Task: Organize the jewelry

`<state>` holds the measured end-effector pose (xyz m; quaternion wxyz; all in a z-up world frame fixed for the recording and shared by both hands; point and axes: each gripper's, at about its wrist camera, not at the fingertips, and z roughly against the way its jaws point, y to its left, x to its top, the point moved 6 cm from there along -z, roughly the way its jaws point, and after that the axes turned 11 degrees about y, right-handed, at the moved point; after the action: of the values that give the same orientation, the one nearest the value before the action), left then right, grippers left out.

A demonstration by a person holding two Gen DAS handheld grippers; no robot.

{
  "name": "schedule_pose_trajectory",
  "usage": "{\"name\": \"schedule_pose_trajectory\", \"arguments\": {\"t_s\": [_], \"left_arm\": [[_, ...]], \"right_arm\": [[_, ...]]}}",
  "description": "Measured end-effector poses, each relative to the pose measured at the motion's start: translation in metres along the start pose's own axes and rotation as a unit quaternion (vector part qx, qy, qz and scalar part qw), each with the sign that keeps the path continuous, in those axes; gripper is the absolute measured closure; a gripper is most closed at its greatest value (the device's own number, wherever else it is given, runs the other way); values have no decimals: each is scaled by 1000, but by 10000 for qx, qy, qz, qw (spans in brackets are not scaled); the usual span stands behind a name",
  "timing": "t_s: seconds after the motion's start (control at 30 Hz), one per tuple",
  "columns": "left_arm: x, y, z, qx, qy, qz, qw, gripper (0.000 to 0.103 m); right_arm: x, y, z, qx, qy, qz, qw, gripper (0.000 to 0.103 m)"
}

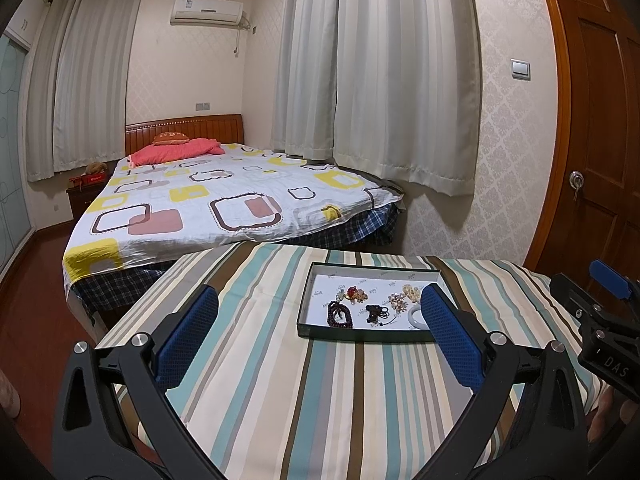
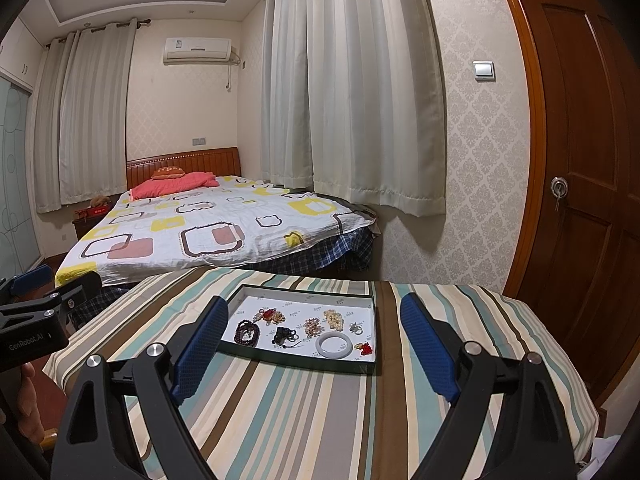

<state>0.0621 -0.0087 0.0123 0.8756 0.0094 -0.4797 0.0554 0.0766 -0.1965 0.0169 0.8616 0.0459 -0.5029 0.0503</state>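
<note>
Hovering both grippers spread wide, nothing pinched: left gripper [image 1: 318, 332], right gripper [image 2: 314, 344]. Jewelry tray [image 2: 362, 366] just ahead of fingertips, keeping white bangle [image 2: 334, 346] reachable.

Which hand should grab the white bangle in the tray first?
Probably the right gripper: its open fingers frame the tray, and the white bangle lies between them. The left gripper's finger hides part of it.
</note>
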Motion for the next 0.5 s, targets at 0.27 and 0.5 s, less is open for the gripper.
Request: {"name": "schedule_pose_trajectory", "arguments": {"t_s": [0.27,0.5], "left_arm": [[-1,-1,-1,-5,3,0,10000,4],[-3,-4,-2,-24,-11,-34,10000,4]], "right_arm": [[-1,2,-1,7,21,1,10000,18],[-2,3,-3,13,28,0,10000,18]]}}
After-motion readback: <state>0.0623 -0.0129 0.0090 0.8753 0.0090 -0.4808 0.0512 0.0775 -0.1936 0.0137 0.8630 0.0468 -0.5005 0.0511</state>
